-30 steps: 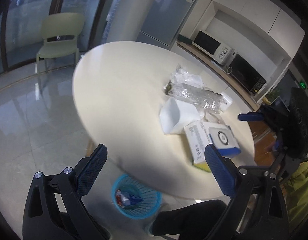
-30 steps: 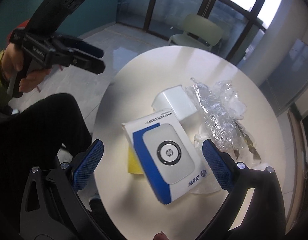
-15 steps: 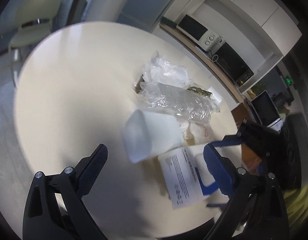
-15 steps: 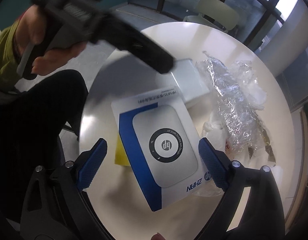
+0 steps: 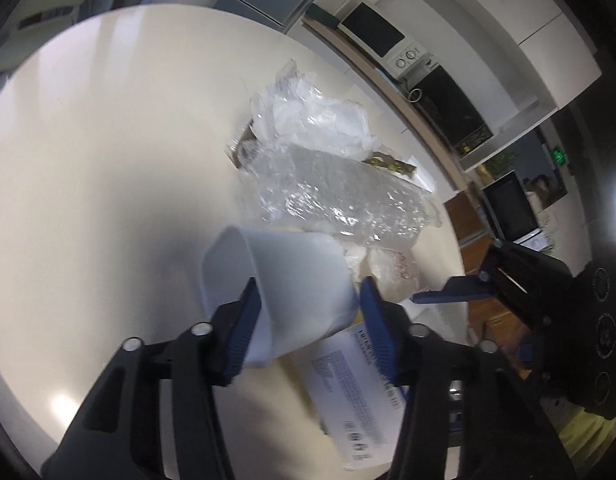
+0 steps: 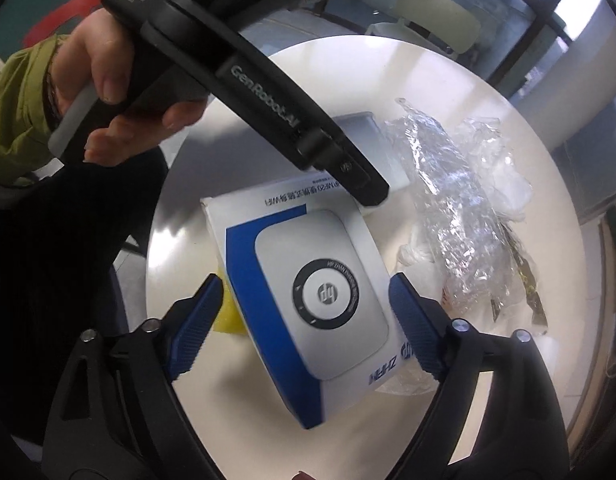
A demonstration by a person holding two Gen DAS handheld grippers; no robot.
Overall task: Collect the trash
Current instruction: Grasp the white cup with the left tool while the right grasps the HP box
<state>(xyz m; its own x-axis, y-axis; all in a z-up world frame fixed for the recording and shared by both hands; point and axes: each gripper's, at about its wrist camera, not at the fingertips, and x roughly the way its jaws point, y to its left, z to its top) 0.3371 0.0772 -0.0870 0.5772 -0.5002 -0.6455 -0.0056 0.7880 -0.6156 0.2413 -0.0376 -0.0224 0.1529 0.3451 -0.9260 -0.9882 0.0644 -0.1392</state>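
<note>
Left gripper (image 5: pixel 308 320) jaws just closing, pinching white cup (image 5: pixel 283 284) lying on its side on round counter (image 5: pixel 107 160), crumpled clear plastic (image 5: pixel 332 192) beyond cup, right gripper (image 6: pixel 303 320) spread astride blue-white box (image 6: pixel 308 280) beside cup

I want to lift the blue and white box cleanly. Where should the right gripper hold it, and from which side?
Probably across its two long edges, from above: the blue and white box lies flat, and the right gripper already straddles it, open.
</note>
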